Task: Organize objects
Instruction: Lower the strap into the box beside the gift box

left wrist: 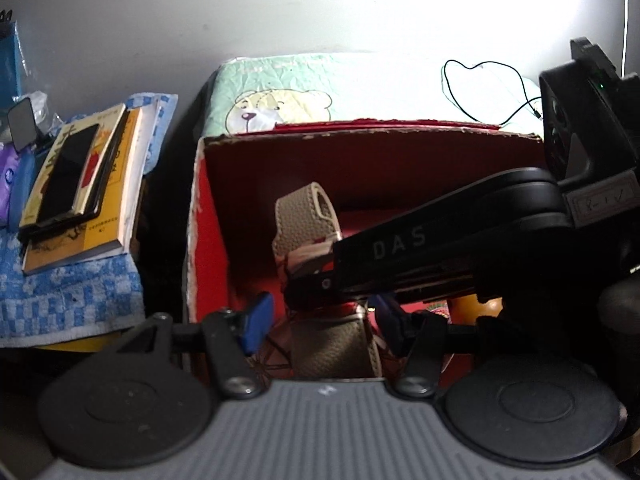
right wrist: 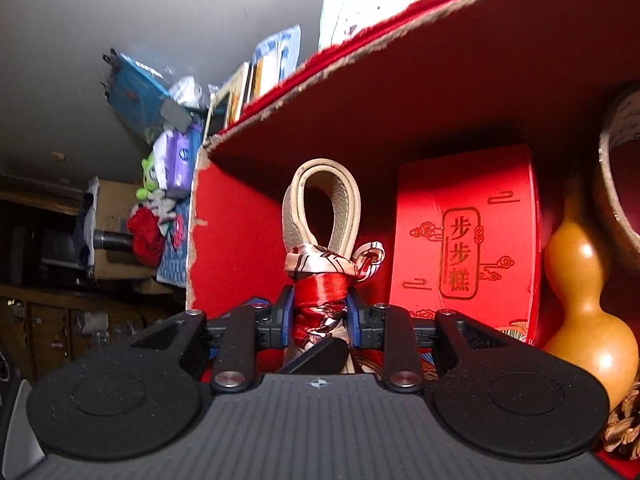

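A beige leather strap (right wrist: 320, 200) looped at the top, with a red and white silk scarf (right wrist: 324, 280) tied around it, stands inside a red cardboard box (right wrist: 224, 240). My right gripper (right wrist: 319, 320) is shut on the scarf-wrapped part of the strap. In the left wrist view the strap (left wrist: 308, 216) rises in the box (left wrist: 208, 216), and the right gripper's black body (left wrist: 400, 256) reaches in from the right. My left gripper (left wrist: 320, 320) is open, its blue fingers (left wrist: 256, 320) on either side of the strap's lower part without touching.
In the box stand a red round tin (right wrist: 468, 240) with gold characters, a yellow gourd (right wrist: 584, 300), a tape roll (right wrist: 620, 168) and a pine cone (right wrist: 624, 428). A stack of books (left wrist: 80, 188) lies on a blue checked towel (left wrist: 68, 300) left of the box. A bear-print cloth (left wrist: 280, 92) lies behind.
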### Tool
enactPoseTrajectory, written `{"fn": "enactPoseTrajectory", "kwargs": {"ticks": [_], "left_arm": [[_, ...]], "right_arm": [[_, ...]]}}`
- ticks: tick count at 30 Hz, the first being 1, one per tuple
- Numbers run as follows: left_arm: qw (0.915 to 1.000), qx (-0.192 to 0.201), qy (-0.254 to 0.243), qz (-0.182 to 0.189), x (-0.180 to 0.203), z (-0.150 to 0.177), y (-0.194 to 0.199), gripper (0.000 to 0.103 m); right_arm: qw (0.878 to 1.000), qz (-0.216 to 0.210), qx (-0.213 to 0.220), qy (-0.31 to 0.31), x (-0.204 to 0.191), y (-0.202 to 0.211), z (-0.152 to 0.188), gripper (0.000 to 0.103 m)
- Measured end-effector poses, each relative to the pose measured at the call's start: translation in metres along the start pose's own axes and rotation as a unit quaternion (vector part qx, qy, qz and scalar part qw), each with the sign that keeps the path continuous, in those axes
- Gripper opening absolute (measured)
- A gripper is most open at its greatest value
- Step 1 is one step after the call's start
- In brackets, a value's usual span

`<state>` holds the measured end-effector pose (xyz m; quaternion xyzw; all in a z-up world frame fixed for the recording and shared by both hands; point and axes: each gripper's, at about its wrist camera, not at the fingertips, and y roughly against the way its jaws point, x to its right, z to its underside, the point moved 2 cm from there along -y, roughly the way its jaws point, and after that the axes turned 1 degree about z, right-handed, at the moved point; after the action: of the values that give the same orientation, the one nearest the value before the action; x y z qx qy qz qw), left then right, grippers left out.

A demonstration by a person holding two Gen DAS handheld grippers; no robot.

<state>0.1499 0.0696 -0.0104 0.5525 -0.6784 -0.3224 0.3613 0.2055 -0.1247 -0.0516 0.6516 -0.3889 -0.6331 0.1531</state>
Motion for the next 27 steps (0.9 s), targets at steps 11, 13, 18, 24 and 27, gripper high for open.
{"fn": "enactPoseTrajectory", "kwargs": {"ticks": [11,13,18,24,27], "left_arm": [[0.9994,0.000,-0.008,-0.033,0.004,-0.003,-0.005,0.057],[0.9995,0.000,-0.003,-0.032,0.004,-0.003,-0.005,0.057],[0.9992,0.000,-0.005,-0.040,0.006,-0.003,-0.007,0.058],[0.9989,-0.002,-0.002,-0.047,0.008,-0.003,-0.008,0.060],[0.9986,-0.003,0.001,-0.053,0.010,-0.004,-0.008,0.060]], "right_arm": [[0.999,-0.009,0.003,-0.031,0.013,0.004,0.000,0.035],[0.999,-0.009,0.007,-0.034,0.013,0.004,-0.001,0.035],[0.999,0.001,0.019,-0.030,0.010,0.006,0.000,0.035],[0.999,0.008,0.031,-0.032,0.010,0.006,-0.001,0.035],[0.999,0.015,0.039,-0.024,0.008,0.007,-0.001,0.035]]}}
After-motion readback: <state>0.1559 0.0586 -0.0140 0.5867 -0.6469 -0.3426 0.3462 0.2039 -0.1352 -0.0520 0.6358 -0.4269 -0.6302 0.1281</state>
